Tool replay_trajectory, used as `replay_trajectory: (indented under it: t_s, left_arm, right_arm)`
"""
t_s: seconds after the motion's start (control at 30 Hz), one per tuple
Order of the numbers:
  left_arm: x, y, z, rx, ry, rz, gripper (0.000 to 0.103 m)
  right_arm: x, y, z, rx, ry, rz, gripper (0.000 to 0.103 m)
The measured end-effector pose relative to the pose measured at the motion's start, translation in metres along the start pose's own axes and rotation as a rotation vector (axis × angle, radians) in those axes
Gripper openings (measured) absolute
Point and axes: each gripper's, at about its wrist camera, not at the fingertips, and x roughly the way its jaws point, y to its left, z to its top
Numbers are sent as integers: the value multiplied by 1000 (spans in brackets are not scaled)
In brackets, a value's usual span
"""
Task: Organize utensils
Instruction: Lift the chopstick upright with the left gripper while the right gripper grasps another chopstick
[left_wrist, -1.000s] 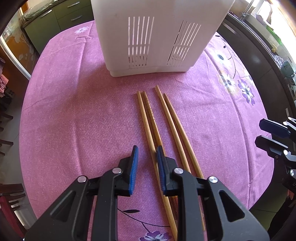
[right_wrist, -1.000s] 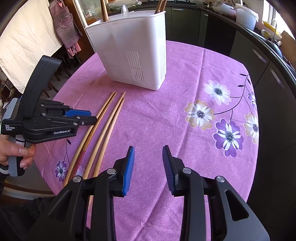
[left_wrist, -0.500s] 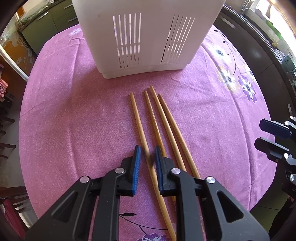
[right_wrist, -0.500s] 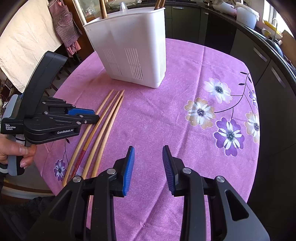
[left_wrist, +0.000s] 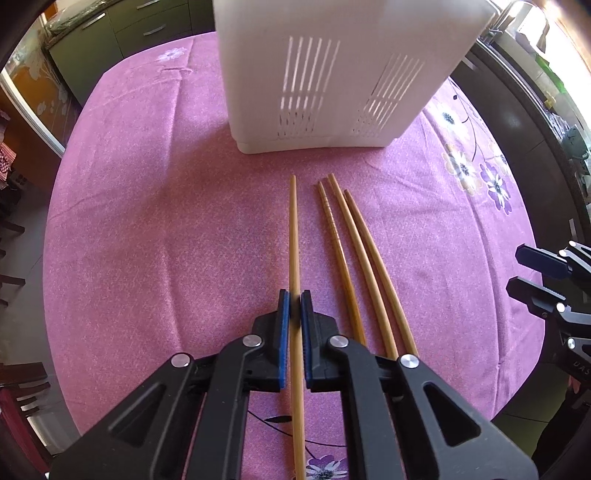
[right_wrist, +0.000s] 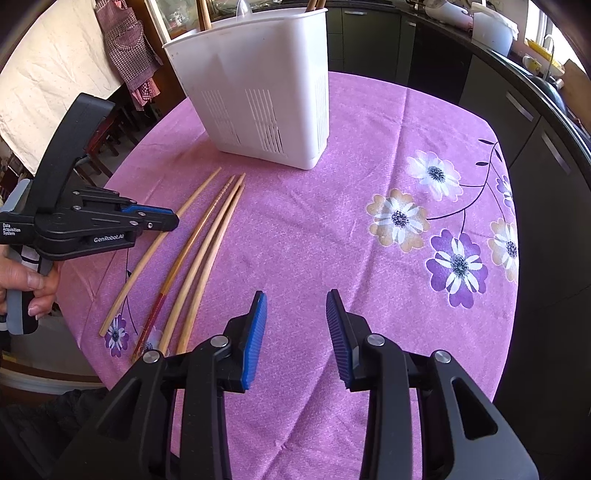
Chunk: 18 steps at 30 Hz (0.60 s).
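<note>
We are pinching one light, stiff, slippery bamboo chopstick (left_wrist: 293, 236) near midlength with our left gripper (left_wrist: 294, 295); our right gripper (right_wrist: 295, 314) is hovering spread, empty

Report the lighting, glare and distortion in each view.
Left wrist view: sunlight shines through the white holder slots; window glare top right; the outer chopsticks bow from the fisheye. Right wrist view: even daylight, sharp tablecloth; bowed chopsticks; dark vignetted corners.

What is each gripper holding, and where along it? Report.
Left gripper is shut on the leftmost chopstick, around mid-shaft. Right gripper is open, holding nothing.
</note>
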Motion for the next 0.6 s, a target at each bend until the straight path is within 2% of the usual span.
replay_trajectory:
  t_s: [0.27,0.6]
  left_arm:
    - [-67,22,-6,0,-176,-4,6]
    - [-136,25,-28,29,-391,12,6]
  right_arm:
    - [1,-1,5,1,11,-6,34]
    - [2,13,14,-23,15,-8,34]
